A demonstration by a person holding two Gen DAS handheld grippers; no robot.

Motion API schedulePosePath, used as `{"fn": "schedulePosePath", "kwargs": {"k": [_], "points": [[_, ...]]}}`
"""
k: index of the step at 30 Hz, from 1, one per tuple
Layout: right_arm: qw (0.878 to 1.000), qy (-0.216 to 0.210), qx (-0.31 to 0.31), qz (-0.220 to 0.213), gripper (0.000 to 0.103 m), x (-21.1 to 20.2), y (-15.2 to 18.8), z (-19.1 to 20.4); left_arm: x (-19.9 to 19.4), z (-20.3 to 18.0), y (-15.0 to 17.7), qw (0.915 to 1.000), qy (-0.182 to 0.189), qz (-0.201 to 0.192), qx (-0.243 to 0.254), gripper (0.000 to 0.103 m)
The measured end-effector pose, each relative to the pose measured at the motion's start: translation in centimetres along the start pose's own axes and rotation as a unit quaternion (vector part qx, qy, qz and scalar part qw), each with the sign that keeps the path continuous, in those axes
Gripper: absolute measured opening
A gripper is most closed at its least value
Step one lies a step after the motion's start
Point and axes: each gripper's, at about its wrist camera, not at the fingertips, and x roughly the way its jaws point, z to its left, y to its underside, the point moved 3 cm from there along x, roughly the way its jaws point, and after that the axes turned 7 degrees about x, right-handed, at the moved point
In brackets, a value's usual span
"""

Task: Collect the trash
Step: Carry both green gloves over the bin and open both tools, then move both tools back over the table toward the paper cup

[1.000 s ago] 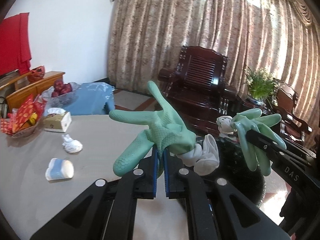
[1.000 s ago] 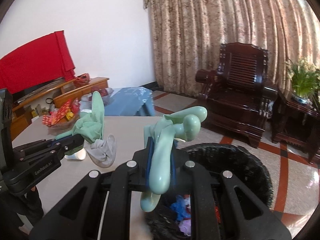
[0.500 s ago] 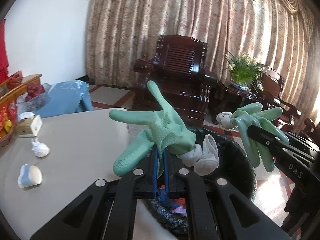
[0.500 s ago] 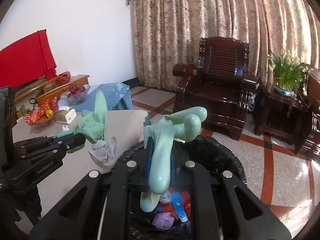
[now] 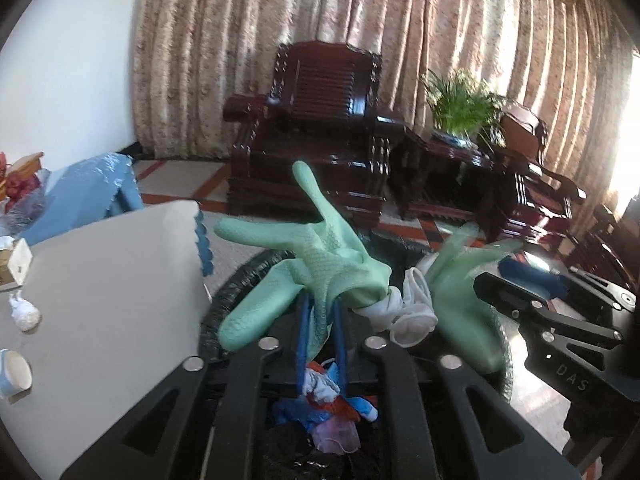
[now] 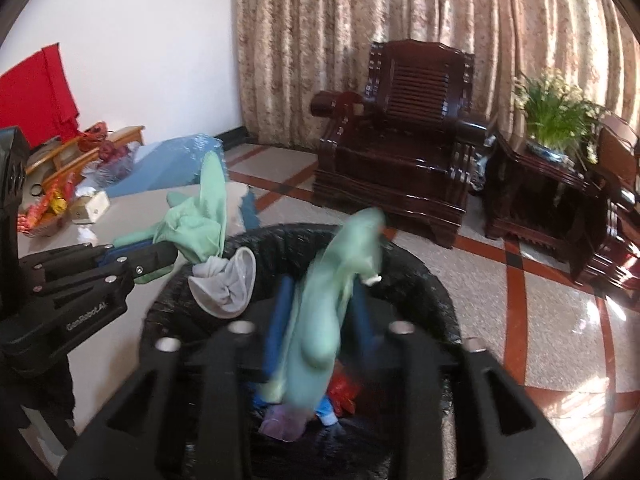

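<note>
My left gripper [image 5: 320, 312] sits low in the centre of its own view, over the black-lined trash bin [image 5: 236, 284]. Its blue pads are parting; a green rubber glove [image 5: 316, 256] is between them, and I cannot tell whether they still press it. That glove's long axis runs from lower left to upper right of the frame, its rubber fingers splayed up and left and its white inner lining [image 5: 408, 312] dangling at the right. My right gripper [image 6: 320, 320] is low in the middle of its view, above the same bin, with jaws opening wide. The second green glove [image 6: 324, 312], blurred, stands nearly upright between the pads, cuff end down toward the trash [image 6: 340, 396] inside.
</note>
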Motion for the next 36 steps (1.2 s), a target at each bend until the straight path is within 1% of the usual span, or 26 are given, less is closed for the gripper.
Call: {"fn": "schedulePosePath", "kwargs": {"k": [1, 2, 3, 4, 5, 6, 7, 10, 12, 16, 19, 23, 27, 29, 34, 36], "points": [[1.0, 0.006, 0.003, 0.0, 0.049, 0.0, 0.2, -0.3, 0.1, 0.1, 0.1, 1.0, 0.001, 0.002, 0.001, 0.03], [1.0, 0.013, 0.005, -0.004, 0.062, -0.2, 0.3, -0.5, 0.0, 0.1, 0.4, 1.0, 0.002, 0.002, 0.0, 0.038], [1.0, 0.018, 0.007, -0.007, 0.075, -0.3, 0.4, -0.6, -0.1, 0.1, 0.5, 1.0, 0.0, -0.001, -0.001, 0.053], [0.999, 0.027, 0.012, -0.016, 0.081, -0.7, 0.4, -0.8, -0.5, 0.4, 0.6, 0.9999, -0.005, -0.009, -0.002, 0.057], [0.999, 0.031, 0.014, -0.022, 0.094, -0.9, 0.5, -0.7, -0.8, 0.6, 0.7, 0.9999, -0.006, -0.013, -0.003, 0.057], [0.999, 0.034, 0.017, -0.028, 0.098, -1.2, 0.5, -0.8, -1.2, 0.8, 0.8, 0.9999, -0.007, -0.015, -0.004, 0.063], [0.999, 0.035, 0.019, -0.036, 0.098, -1.5, 0.5, -0.7, -1.4, 1.0, 0.7, 0.9998, -0.013, -0.017, -0.005, 0.069], [0.998, 0.037, 0.022, -0.047, 0.098, -2.2, 0.6, 0.0, -2.9, 2.2, 0.6, 0.9988, -0.033, -0.035, -0.012, 0.077], [0.998, 0.024, 0.023, -0.053, 0.098, -2.7, 0.5, 0.8, -4.3, 3.4, 1.0, 0.9977, -0.049, -0.043, -0.019, 0.08], [0.998, -0.013, 0.026, -0.057, 0.098, -3.1, 0.3, 3.4, -6.8, 6.3, 1.9, 0.9948, -0.078, -0.051, -0.043, 0.082], [0.997, -0.045, 0.01, -0.058, 0.098, -3.2, 0.1, 6.8, -8.5, 8.7, 3.0, 0.9913, -0.103, -0.049, -0.064, 0.082], [0.994, -0.097, -0.017, -0.056, 0.098, -3.0, -0.2, 11.9, -11.1, 12.5, 5.5, 0.9831, -0.156, -0.048, -0.083, 0.082], [0.989, -0.138, -0.033, -0.05, 0.098, -2.5, -0.3, 16.4, -13.5, 17.1, 8.2, 0.9712, -0.208, -0.038, -0.109, 0.082], [0.986, -0.152, -0.042, -0.046, 0.098, -2.1, -0.4, 18.5, -14.3, 18.8, 9.1, 0.9656, -0.228, -0.035, -0.12, 0.082], [0.981, -0.179, -0.069, -0.039, 0.098, -0.7, -0.2, 23.5, -15.7, 23.1, 11.5, 0.9528, -0.266, -0.025, -0.145, 0.082], [0.979, -0.184, -0.075, -0.039, 0.098, -0.3, 0.0, 24.6, -16.0, 23.9, 12.0, 0.9504, -0.272, -0.022, -0.149, 0.082]]}}
